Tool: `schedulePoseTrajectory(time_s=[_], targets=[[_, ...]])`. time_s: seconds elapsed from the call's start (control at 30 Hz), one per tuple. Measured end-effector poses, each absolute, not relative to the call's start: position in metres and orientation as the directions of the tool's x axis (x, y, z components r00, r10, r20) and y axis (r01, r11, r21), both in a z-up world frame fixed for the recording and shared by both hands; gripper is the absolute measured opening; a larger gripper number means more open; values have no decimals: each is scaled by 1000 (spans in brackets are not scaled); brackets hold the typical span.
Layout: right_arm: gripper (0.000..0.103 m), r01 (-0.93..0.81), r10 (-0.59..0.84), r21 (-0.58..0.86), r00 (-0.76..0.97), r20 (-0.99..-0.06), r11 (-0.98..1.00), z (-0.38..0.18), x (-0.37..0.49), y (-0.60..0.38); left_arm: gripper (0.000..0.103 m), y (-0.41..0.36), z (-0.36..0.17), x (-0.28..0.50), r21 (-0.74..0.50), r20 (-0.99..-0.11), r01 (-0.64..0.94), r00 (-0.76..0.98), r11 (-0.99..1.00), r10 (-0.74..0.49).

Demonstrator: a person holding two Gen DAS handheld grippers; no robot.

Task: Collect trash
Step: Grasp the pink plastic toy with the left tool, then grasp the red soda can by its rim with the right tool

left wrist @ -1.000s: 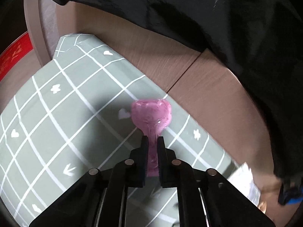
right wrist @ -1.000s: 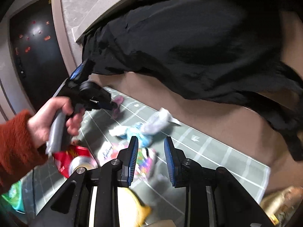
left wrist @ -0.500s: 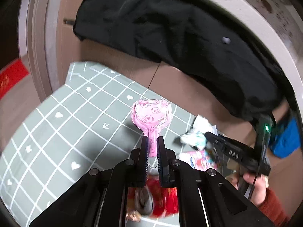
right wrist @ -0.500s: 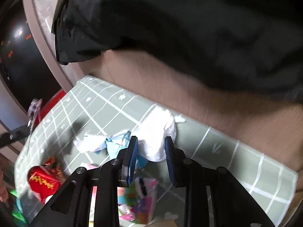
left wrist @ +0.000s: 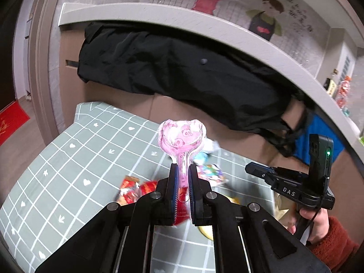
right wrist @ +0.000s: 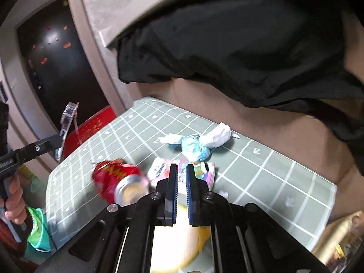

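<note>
lifted off the mat, left hand-held gripper [left wrist: 182,173] clamps pink wrapper [left wrist: 182,138] upright by its stem; right hand-held gripper [right wrist: 180,173] just closed, empty.

1. A cloth [right wrist: 268,173] is covering the table top, and the trash is lying on it.
2. A crumpled tissue [right wrist: 216,136] is lying farthest back, touching a wadded wrapper [right wrist: 193,147] just left of it.
3. A flat packet [right wrist: 204,170] is lying in front of the wadded wrapper.
4. A can [right wrist: 116,179] is lying on its side left of the packet.
5. A dark garment [left wrist: 182,75] is hanging behind the table, under a ledge [left wrist: 227,29].
</note>
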State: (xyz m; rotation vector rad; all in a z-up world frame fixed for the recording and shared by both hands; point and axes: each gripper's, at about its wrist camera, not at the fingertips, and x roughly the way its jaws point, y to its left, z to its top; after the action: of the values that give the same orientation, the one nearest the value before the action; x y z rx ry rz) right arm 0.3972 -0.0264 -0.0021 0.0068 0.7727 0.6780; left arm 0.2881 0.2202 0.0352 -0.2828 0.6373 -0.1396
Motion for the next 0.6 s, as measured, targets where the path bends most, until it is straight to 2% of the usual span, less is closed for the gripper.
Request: schedulePoseTrajectory(time_s=[0.17,0.23,0.27,0.37,0.5,0.6], targets=[[11,-608,556,171,529,-641,775,7,368,-36,9,208,28,261,-290,-561,42,802,956,-205],[31,-624,530,115,537,-656,773,6,364,-32,9,207,20,255,-301,-576,37,789,953,-213],[34,-635,529,97,538,-656,766,4,366,-28,9,208,14,252,-308,-585,36,781,951,-219],[36,-681,545,64,521,-657,729,-6,372,-18,9,212,2,244,-293,-597,23,777,956,-201],[36,-696,510,35,490,-707,717,-33,396,3,9,228,-16,238,-318,-626,-27,757,948,-189],[36,-654,534,160,426,-730,740,-48,419,3,9,243,-23,232,-340,-640,-73,748,937,-174]])
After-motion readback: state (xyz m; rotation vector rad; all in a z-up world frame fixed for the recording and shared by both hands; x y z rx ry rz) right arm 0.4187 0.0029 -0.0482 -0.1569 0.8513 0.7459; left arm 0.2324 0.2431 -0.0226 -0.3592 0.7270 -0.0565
